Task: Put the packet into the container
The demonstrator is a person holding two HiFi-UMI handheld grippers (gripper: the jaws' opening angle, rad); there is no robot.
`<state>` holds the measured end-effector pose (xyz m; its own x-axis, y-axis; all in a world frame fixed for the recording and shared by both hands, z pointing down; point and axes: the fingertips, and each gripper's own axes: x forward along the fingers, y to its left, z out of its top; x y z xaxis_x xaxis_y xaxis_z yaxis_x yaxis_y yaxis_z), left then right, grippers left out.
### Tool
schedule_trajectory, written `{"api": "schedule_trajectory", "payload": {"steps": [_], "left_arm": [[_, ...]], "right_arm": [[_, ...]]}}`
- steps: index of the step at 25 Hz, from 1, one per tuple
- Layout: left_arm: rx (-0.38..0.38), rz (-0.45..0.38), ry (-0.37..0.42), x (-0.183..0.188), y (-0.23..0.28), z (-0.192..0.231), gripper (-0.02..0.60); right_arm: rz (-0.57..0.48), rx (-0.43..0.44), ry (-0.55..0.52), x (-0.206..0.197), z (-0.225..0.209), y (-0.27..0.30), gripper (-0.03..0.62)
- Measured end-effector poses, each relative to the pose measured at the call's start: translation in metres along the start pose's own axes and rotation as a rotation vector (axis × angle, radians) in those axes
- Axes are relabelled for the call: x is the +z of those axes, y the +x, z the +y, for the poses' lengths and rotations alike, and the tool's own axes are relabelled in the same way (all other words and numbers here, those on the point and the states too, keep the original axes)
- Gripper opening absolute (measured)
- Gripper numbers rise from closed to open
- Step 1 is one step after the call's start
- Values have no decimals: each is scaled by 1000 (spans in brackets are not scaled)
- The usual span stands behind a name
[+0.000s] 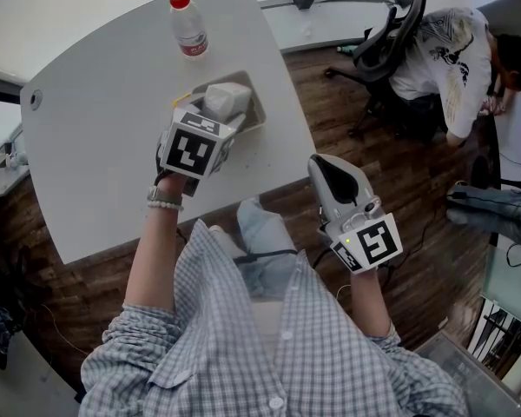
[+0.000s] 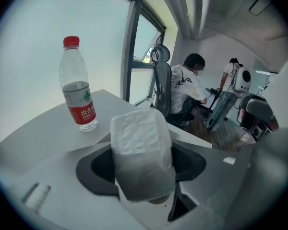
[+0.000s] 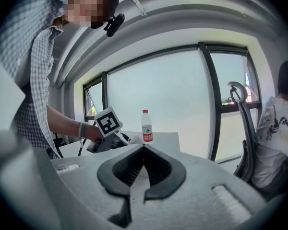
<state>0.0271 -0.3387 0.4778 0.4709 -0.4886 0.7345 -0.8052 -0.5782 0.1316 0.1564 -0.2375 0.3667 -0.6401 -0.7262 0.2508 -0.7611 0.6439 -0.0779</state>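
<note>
Left tongs (image 2: 143, 159): spread loosely around packet (image 1: 227, 99), over container (image 1: 257, 118).
Right tongs (image 3: 144, 152): pressed together, empty.
Risk: packet snags a pad, tips out.

A pale grey desk (image 1: 95, 129) with rounded corners stands on a floor (image 1: 347, 172) of dark brown wood planks, with a small round grommet (image 1: 36, 99) set near its left corner. Past the desk's far right corner is a black office chair (image 1: 386, 33) with a headrest — a person (image 1: 451, 50) in a white printed shirt sits in it, bent forward. Behind the desk's far edge rise tall windows (image 2: 33, 66) in dark frames (image 2: 131, 61), the glass washed out to flat, bright daylight. Overhead the white ceiling (image 3: 182, 13) curves down in ribbed bands to the window wall.
</note>
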Motion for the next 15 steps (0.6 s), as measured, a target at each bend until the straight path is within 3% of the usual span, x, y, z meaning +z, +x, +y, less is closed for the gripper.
{"api": "schedule_trajectory", "payload": {"steps": [10, 15], "left_arm": [[-19, -66, -35, 11, -15, 1, 330], [-11, -148, -75, 20, -28, 6, 311]], "right_arm": [[-6, 9, -19, 7, 4, -1, 2], [-8, 26, -23, 8, 11, 3, 2]]}}
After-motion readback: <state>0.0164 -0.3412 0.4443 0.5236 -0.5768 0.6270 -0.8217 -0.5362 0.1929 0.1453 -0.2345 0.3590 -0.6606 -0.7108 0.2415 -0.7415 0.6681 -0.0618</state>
